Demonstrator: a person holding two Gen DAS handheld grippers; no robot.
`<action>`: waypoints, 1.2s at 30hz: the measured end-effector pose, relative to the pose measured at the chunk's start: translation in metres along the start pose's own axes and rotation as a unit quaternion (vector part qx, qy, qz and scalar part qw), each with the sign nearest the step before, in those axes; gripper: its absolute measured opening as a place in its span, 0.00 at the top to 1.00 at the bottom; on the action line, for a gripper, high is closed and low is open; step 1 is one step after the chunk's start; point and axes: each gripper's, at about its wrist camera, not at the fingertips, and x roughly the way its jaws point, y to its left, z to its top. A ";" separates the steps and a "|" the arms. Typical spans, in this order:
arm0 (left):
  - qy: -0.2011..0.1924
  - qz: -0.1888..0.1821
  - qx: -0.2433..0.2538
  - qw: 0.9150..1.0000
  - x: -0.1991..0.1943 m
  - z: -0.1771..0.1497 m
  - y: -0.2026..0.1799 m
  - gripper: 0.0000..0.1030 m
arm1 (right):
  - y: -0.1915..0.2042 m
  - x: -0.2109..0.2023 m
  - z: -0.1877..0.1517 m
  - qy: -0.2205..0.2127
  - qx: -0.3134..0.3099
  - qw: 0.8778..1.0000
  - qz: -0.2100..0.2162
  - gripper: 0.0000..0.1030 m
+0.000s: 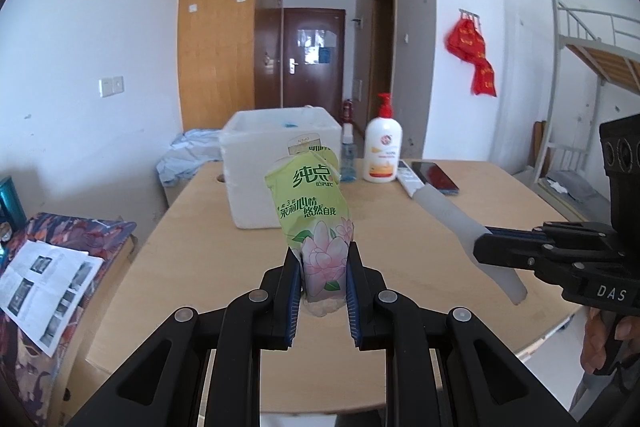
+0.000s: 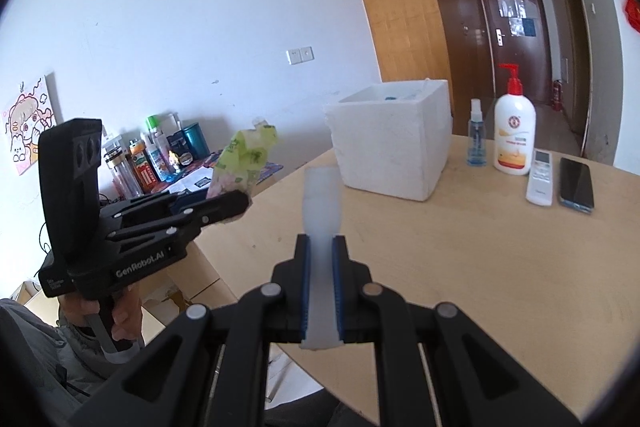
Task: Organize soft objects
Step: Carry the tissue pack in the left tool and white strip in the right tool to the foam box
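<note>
Wood table (image 1: 400, 227), 1 foam box (image 1: 264, 163); L jaws pinching 1 tissue pack (image 1: 316, 223), R jaws pinching 1 translucent strip (image 2: 322, 211).

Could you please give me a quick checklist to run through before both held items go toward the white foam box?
1. left gripper shut on the green tissue pack: ok.
2. right gripper shut on the translucent white strip: ok.
3. foam box open at the top: ok.
4. Room left inside the box: cannot tell, only something blue near the rim shows.
5. Table between the grippers and the box bare: ok.
6. lotion bottle and spray bottle standing apart from the box: ok.
</note>
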 end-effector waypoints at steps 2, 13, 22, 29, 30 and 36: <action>-0.003 0.005 -0.005 1.000 0.002 0.004 0.007 0.80 | -0.001 0.004 0.005 0.000 -0.002 1.000 0.000 0.88; -0.002 0.010 -0.007 1.000 0.021 0.020 0.023 0.80 | -0.003 0.018 0.033 -0.004 -0.006 1.000 0.003 0.88; -0.006 0.014 -0.004 1.000 0.034 0.046 0.034 0.80 | -0.011 0.033 0.066 -0.014 -0.002 1.000 -0.003 0.88; -0.003 0.016 0.000 1.000 0.052 0.066 0.038 0.80 | -0.023 0.049 0.092 -0.014 0.002 1.000 -0.009 0.88; -0.002 0.017 0.000 1.000 0.055 0.070 0.039 0.80 | -0.024 0.052 0.096 -0.014 0.003 1.000 -0.011 0.88; 0.006 0.019 0.000 1.000 0.079 0.091 0.047 0.80 | -0.037 0.071 0.119 -0.007 0.007 1.000 -0.016 0.88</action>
